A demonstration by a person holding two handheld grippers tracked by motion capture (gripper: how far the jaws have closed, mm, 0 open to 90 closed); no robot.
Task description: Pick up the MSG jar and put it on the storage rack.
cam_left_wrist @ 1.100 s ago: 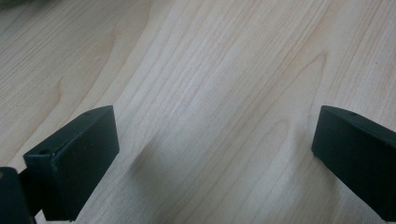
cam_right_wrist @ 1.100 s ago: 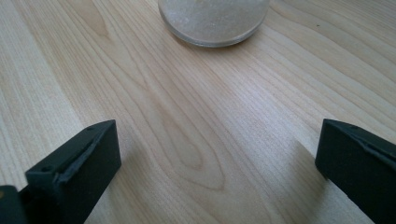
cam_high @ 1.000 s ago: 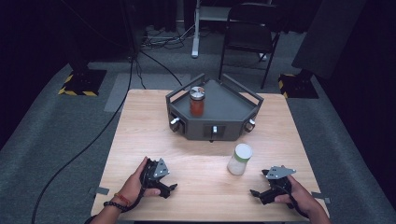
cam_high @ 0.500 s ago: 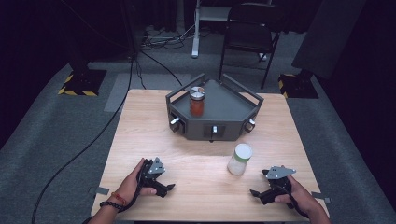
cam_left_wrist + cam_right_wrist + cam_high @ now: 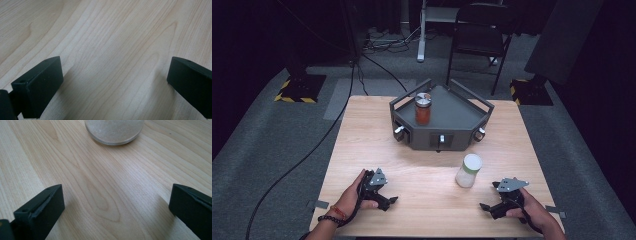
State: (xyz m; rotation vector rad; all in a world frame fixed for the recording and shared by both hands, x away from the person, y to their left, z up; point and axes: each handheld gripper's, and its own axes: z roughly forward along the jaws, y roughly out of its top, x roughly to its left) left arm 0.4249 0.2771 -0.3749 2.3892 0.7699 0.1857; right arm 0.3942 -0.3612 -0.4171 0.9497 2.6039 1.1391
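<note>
**Pale wood tabletop, two hand-held tools, two jars, one grey tray**

Pale wood tabletop [image 5: 362, 130]: light grain, rectangular, standing on grey carpet with dark surroundings.

Grey tray [image 5: 462, 112]: angular, railed, at 12 o'clock on the tabletop; small knobs along its front faces.

Red-filled jar [image 5: 422, 108]: upright on the tray, toward the tray's 9 o'clock side, silver lid.

White jar [image 5: 468, 170]: upright on the bare wood at about 4 o'clock from the tabletop's centre, just in front of the tray, pale lid. In the right gripper view its rounded base [image 5: 114, 131] sits at 12 o'clock, ahead of the jaws and apart from them.

Left tool [image 5: 388, 201]: at 7 o'clock on the tabletop, held by the person's left hand [image 5: 357, 192], a bead bracelet on the wrist. Jaws spread wide, nothing between them but wood grain; low over the surface.

Right tool [image 5: 486, 206]: at 5 o'clock, held by the right hand [image 5: 532, 212], grey plate on top. Jaws spread wide, nothing gripped, near the white jar but not touching it.
</note>
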